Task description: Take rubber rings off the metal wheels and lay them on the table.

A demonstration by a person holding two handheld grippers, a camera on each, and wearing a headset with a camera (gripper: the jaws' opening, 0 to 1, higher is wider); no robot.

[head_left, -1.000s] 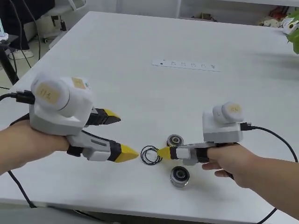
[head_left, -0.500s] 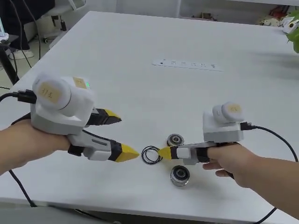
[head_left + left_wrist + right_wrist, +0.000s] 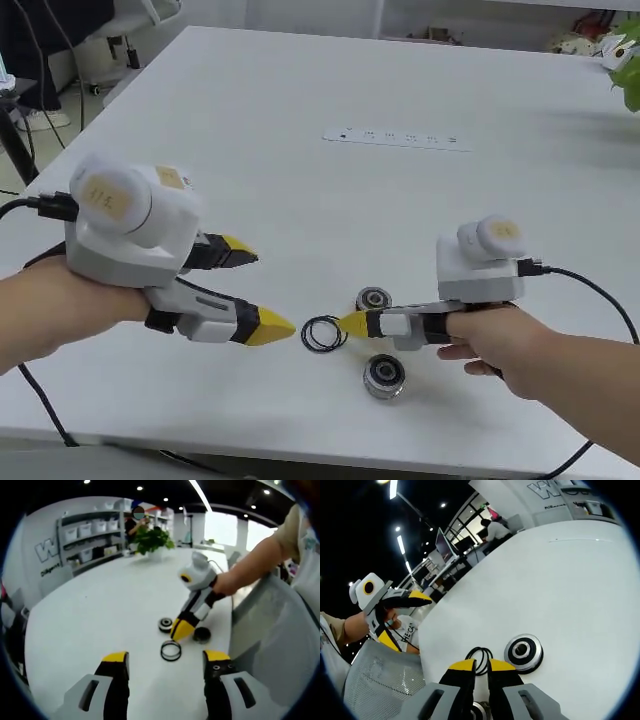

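Closest to the person, near the front edge of the white table (image 3: 300, 180), a metal wheel (image 3: 384, 375) lies flat with its dark hub facing up, and I see no ring around it. Just beyond it the two grippers face each other, tips pointing inward.

The left gripper (image 3: 255, 287) is held off the surface on the left side. Its claw is spread wide, one yellow tip high and the other low, with nothing between them. The right gripper (image 3: 350, 323) comes in low from the other side. Its claw is drawn narrow, leaving only a thin slit between the yellow tips in its own view. The tips sit right at the edge of the rubber rings (image 3: 322, 334), and I cannot tell whether they pinch that edge or merely touch it.

The rings are thin black loops, overlapping one another and lying flat on the table between the two grippers. They are off both wheels. In the left gripper view they lie straight ahead between its spread tips.

A little further back, just beside the right claw, the second wheel (image 3: 374, 299) rests flat too. It is apart from the rings.

Well beyond, a white power strip (image 3: 395, 139) lies across the middle of the table. At the far end stands a leafy green plant (image 3: 151, 540).
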